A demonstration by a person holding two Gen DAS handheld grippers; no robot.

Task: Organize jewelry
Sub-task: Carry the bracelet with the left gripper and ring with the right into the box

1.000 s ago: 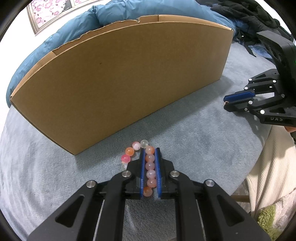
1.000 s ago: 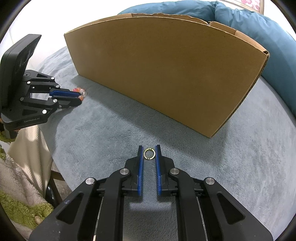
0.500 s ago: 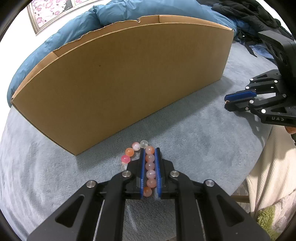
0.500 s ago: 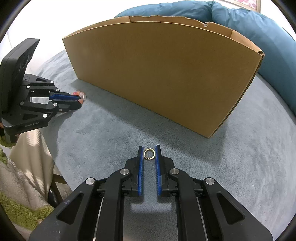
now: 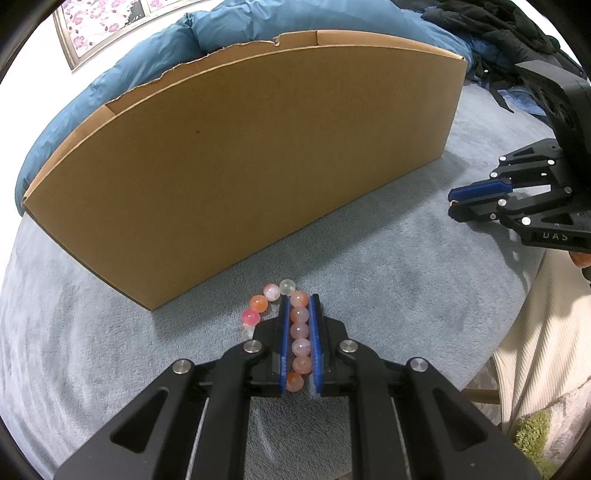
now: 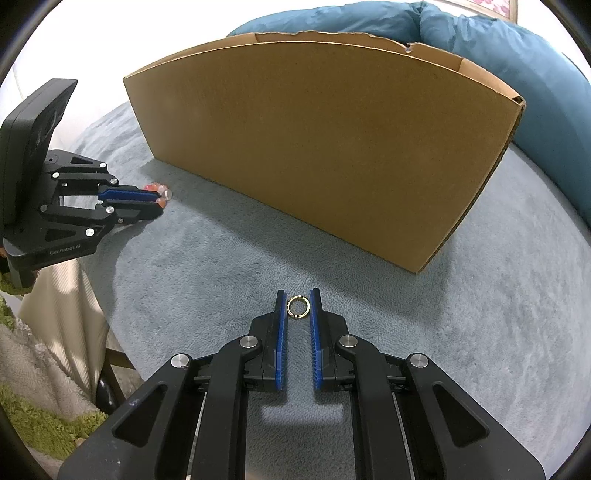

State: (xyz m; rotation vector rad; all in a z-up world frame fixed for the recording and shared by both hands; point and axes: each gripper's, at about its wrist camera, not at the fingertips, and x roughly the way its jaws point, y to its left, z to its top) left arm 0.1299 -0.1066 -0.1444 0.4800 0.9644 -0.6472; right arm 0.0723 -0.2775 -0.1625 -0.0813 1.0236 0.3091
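A bracelet of pink, orange and clear beads (image 5: 300,330) runs lengthwise between the blue pads of my left gripper (image 5: 298,297), which is shut on it. The free end of the bracelet curls out past the left fingertip, low over the blanket. From the right wrist view the left gripper (image 6: 162,206) shows at the left with beads (image 6: 159,189) at its tips. A small gold ring (image 6: 297,306) stands face-on between the tips of my right gripper (image 6: 297,291), pinched by the pads. In the left wrist view the right gripper (image 5: 452,206) hangs at the right.
A long cardboard box (image 5: 240,155), also (image 6: 325,147), stands just beyond both grippers on a grey-blue fleece blanket (image 6: 221,277). A blue duvet (image 5: 147,62) and dark clothes (image 5: 498,26) lie behind it. A cream ribbed garment (image 5: 535,350) and green rug (image 6: 37,424) show past the near edge.
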